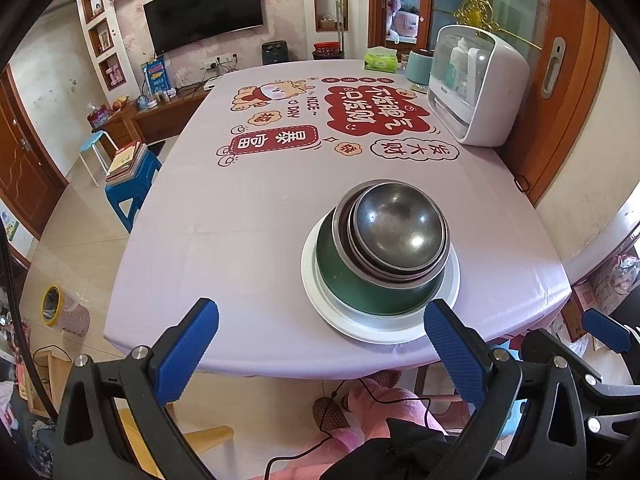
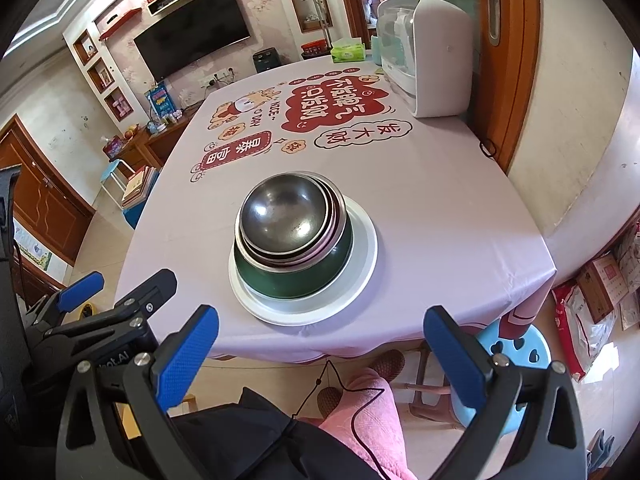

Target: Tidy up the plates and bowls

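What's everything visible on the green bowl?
The green bowl is the largest and lowest of the nested bowls: dark green outer wall, looks like painted or enamelled metal, with a silvery rim. It sits upright on the white plate, near the table's front edge. Smaller steel bowls are stacked inside it, so its interior is hidden. No dents or dirt can be made out. Neither gripper touches it; both hang open short of the table.
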Demonstrator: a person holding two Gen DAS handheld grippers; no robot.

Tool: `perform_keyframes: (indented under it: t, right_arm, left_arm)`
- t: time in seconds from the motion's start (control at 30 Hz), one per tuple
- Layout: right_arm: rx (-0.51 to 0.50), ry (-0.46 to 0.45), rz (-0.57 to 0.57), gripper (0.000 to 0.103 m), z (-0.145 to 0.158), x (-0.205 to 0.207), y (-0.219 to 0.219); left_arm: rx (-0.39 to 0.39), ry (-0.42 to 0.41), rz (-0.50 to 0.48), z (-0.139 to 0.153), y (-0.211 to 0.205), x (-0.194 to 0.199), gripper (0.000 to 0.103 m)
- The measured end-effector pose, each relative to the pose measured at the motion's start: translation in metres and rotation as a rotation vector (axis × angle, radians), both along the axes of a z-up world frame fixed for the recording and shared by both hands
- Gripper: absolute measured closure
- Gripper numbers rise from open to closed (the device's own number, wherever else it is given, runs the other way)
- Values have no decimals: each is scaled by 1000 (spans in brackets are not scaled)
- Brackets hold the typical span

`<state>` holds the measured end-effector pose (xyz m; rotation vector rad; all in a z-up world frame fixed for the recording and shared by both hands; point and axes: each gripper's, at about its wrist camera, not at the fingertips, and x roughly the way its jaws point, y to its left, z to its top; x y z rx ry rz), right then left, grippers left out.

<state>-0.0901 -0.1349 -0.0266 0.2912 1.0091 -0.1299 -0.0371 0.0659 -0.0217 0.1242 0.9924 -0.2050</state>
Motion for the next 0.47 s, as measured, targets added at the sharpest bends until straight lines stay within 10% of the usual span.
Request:
perform_keyframes:
  t: [0.47]
  right_arm:
    - [0, 0, 0, 0, 0, 0, 0]
  left_arm:
    - [-1, 5, -1, -3, 0, 2, 1]
